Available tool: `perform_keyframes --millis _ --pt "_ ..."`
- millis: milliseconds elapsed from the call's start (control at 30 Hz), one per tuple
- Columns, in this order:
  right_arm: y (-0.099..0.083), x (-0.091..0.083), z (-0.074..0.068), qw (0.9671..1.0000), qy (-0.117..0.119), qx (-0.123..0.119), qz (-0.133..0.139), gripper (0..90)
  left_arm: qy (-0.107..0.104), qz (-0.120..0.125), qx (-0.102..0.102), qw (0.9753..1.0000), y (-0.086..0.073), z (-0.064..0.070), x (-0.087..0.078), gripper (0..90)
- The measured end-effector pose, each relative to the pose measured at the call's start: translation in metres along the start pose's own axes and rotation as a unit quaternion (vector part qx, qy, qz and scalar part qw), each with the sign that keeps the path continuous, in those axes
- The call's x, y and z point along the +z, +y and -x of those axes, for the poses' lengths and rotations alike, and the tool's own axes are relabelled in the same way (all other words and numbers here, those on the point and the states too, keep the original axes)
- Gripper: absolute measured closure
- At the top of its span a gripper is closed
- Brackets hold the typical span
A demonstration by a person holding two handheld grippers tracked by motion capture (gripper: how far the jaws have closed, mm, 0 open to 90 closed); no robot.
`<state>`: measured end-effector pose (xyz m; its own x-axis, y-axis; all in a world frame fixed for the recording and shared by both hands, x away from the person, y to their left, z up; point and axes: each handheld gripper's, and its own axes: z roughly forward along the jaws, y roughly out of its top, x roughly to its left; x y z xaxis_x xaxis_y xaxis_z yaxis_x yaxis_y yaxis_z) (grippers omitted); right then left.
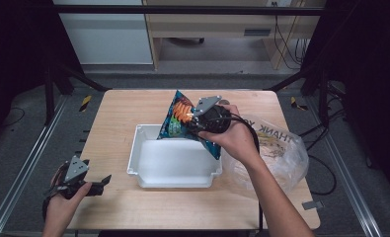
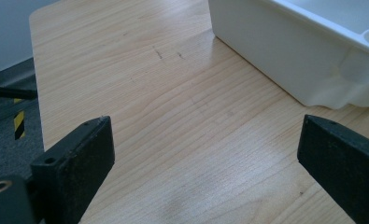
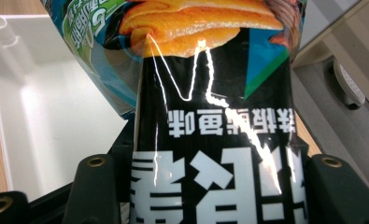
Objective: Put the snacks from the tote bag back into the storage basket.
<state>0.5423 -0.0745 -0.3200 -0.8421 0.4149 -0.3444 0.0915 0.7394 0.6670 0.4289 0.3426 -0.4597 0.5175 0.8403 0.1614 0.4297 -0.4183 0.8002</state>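
Here, at the near left corner of the wooden worktop (image 1: 118, 123), the left tool (image 1: 99, 183) hangs in the person's left hand (image 1: 61, 205), its jaws spread wide with bare wood between them; in the left gripper view they frame the grain and one corner of the white bin (image 2: 285, 60), which is cut off by the top and right edges. In the high view the white bin (image 1: 133, 158) sits mid-worktop with its floor bare. Above its far edge the right tool (image 1: 191, 123) pinches a blue and orange snack bag (image 1: 175, 121), lifted clear of the worktop and tilted. The right hand (image 1: 234, 138) and the tool's body cover much of the bag's right side. In the right gripper view the snack bag (image 3: 210, 116) runs between the jaws and hides their tips; its white print reads upside down and glare streaks cross it. Farther right, a clear plastic bag (image 1: 281, 153) lies crumpled, partly behind the forearm, its lettering only partly legible.
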Motion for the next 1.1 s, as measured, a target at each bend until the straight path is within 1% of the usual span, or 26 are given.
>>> perform_keyframes --millis 100,233,333,400,433,533,600,667,900,967,1000,1100 --pt "0.003 0.004 -0.002 1.0 0.004 -0.002 0.0 43.1 0.001 0.001 -0.001 1.0 0.0 -0.001 0.0 3.6" --pt "0.005 0.007 -0.004 0.9999 0.011 -0.013 -0.003 43.1 0.0 0.0 -0.002 1.0 0.0 -0.001 0.001 3.6" --pt "0.005 0.01 -0.004 0.9998 0.015 -0.011 -0.003 43.1 0.001 0.0 -0.002 1.0 0.0 -0.001 0.001 3.6" --pt "0.005 0.013 -0.005 0.9998 0.016 -0.01 -0.004 43.1 0.001 -0.003 0.001 1.0 0.0 -0.001 0.001 3.6" --pt "0.005 0.013 -0.004 0.9997 0.019 -0.016 -0.006 43.1 0.002 -0.002 0.002 1.0 0.0 -0.001 0.001 3.6" --pt "0.006 0.016 -0.005 0.9996 0.023 -0.016 -0.007 43.1 0.0 -0.003 0.001 1.0 0.0 -0.002 0.002 3.6" --pt "0.006 0.018 -0.006 0.9996 0.022 -0.015 -0.007 43.1 -0.001 0.0 -0.001 1.0 0.0 -0.002 0.001 3.6" --pt "0.007 0.018 -0.006 0.9996 0.021 -0.019 -0.009 43.1 -0.003 0.001 -0.002 1.0 0.0 -0.001 0.001 3.6" --pt "0.01 0.021 -0.01 0.9996 0.016 -0.017 -0.014 43.0 -0.009 0.003 0.004 0.9999 0.001 0.0 0.001 3.6" --pt "0.009 0.023 -0.01 0.9995 0.018 -0.019 -0.017 43.0 -0.011 -0.001 0.01 0.9999 0.002 0.001 0.002 3.6" --pt "0.009 0.024 -0.01 0.9994 0.019 -0.021 -0.019 43.0 -0.012 0.001 0.008 0.9999 0.002 0.002 0.004 3.6" --pt "0.009 0.027 -0.011 0.9992 0.021 -0.022 -0.024 43.0 -0.013 0.001 0.011 0.9999 0.003 0.004 0.004 3.6"
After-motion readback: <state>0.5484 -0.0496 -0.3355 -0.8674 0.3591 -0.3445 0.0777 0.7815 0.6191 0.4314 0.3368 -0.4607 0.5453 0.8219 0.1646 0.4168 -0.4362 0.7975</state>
